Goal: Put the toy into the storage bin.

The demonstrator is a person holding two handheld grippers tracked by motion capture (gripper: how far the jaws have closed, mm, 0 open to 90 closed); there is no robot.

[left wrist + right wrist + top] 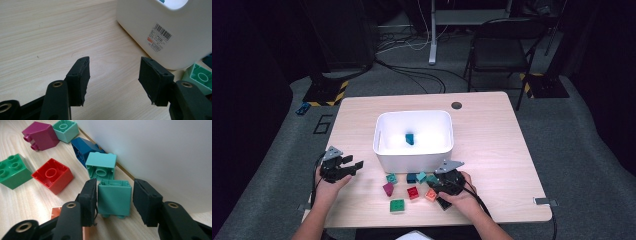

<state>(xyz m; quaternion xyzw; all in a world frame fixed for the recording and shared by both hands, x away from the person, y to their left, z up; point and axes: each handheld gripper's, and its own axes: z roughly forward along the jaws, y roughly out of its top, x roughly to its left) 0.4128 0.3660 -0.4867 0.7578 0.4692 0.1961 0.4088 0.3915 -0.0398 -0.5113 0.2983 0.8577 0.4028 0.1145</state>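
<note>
A teal block sits between the jaws of the right gripper, lying on its side on the table close to the white bin's wall; the left pad touches the block's side, while a thin gap shows at the right pad, so whether the block is firmly gripped cannot be told. In the right gripper view, a second teal block lies at 12 o'clock from the held one, just beyond it, with a dark blue block farther at 11 o'clock against the bin. A red block rests at 10 o'clock, a green block farther out at 9 o'clock, and a purple block with a pale green block at 11 o'clock. An orange block peeks beneath the left jaw. In the high view, the left gripper hovers at 9 o'clock from the bin, its jaws spread wide with nothing between them. A blue block lies inside the bin.
</note>
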